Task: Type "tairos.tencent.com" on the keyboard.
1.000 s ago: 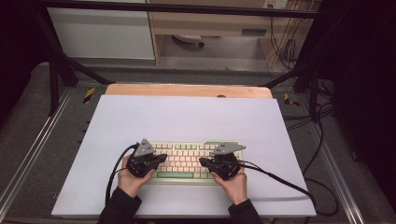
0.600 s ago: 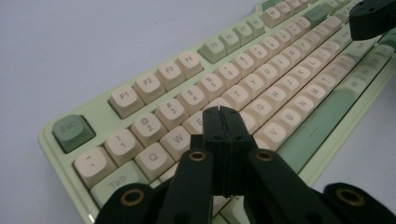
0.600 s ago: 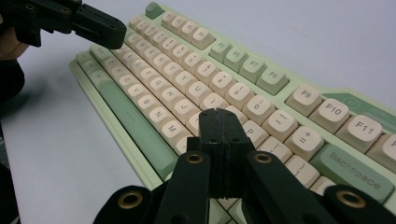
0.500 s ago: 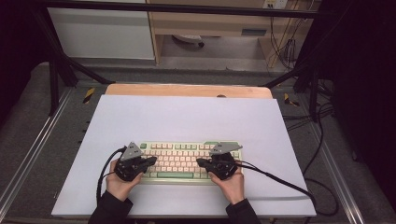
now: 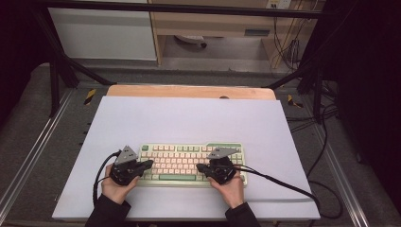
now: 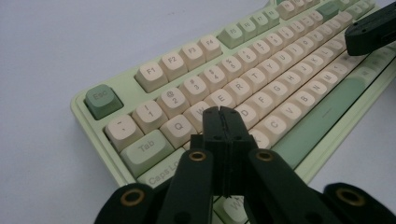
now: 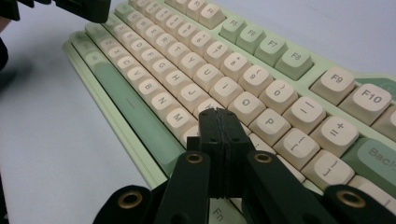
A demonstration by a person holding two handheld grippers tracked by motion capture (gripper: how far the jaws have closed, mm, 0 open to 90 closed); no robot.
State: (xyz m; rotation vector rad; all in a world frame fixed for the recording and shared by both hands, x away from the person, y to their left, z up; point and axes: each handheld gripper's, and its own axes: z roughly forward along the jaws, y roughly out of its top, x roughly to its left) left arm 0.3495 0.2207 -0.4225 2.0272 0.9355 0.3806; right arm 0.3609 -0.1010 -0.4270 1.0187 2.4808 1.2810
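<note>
1. Mechanical keyboard [image 5: 189, 163] — pale green case, cream keycaps — lies on the white surface [image 5: 189, 118], near its front edge and roughly centred between its left and right edges, long side parallel to that edge.
2. Left tongs [image 5: 147, 164] clenched, nothing between the jaws. In the left gripper view the tips [image 6: 223, 112] sit over the letter keys at the keyboard's [image 6: 261, 79] left end, by Q, W and Tab; whether they touch a key I cannot tell.
3. Right tongs [image 5: 201, 167] clenched too, empty. In the right gripper view the tips [image 7: 217, 114] hover over the keys at the right end of the keyboard [image 7: 196, 70], close to O and P; contact unclear.
4. Both tongs point inward toward each other across the keys — a hand behind each at the front edge of the surface, cables trailing off.
</note>
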